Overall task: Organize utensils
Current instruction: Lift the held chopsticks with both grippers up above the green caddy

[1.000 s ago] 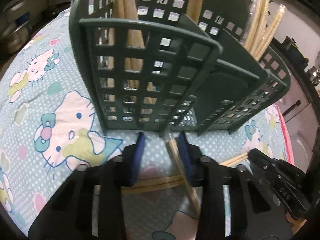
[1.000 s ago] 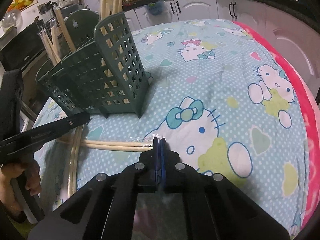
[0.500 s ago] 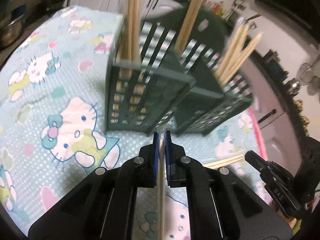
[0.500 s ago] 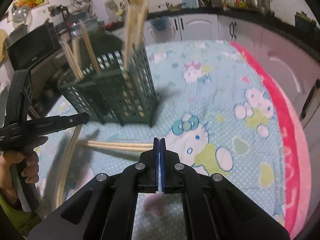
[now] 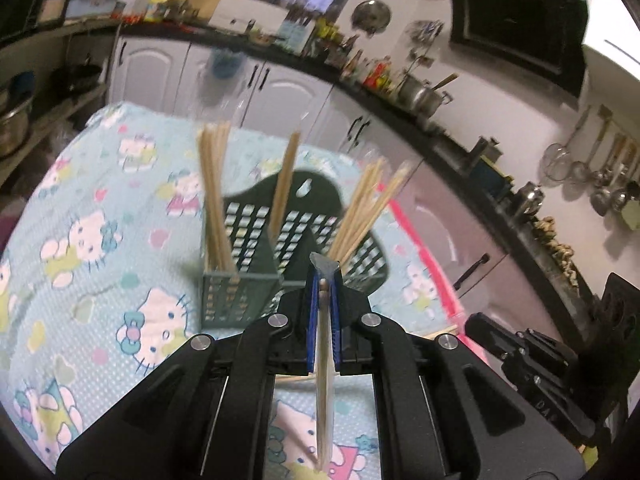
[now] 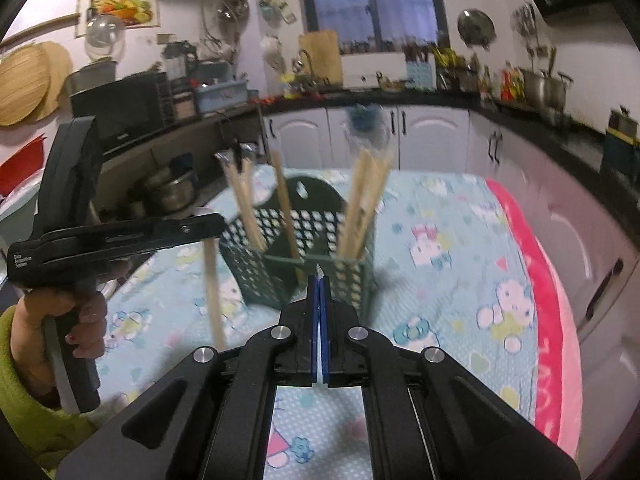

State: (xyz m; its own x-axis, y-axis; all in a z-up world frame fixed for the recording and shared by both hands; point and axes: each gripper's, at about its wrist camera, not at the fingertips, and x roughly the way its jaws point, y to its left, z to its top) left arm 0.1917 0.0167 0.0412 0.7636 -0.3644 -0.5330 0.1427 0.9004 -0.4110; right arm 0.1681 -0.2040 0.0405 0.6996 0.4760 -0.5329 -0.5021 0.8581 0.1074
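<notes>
A: OK, left tongs (image 5: 325, 278), what's the state?

B: Pressed together, pinching a pair of wrapped chopsticks (image 5: 322, 392) near one end. The clear wrapper pokes out past the tips. From the right wrist cam, the rest of the pair hangs down under the tongs, above the table (image 5: 120, 280).

A: Right tongs (image 6: 319, 280)?

B: Blue pads are flat against each other. There's a thin pale sliver at the tip, but I can't tell what it is.

A: Where's the holder?

B: The green caddy (image 5: 240, 292) stands upright on the table, just beyond both tongs. It has 3 compartments w/ chopsticks in each: a bundle on the left (image 5: 214, 200), a single in the middle (image 5: 284, 184), and a spread bunch on the right (image 5: 368, 208). More loose chopsticks (image 5: 292, 378) lie flat on the cloth below the left tongs.

A: Any writing or brands?

B: Not much is legible. There's small white print on the side of the left tool's body (image 6: 18, 260), approx 3 lines, too tiny to read. There are raised letters on the right tool's body (image 5: 546, 404), but they're blurred and I can't make them out. The cloth has a cartoon cat w/ bow print plus hearts and dots, no text I can see.

A: Person?

B: A hand (image 6: 80, 320) grips the left tool's handle, w/ a green sleeve (image 6: 20, 380).
</notes>
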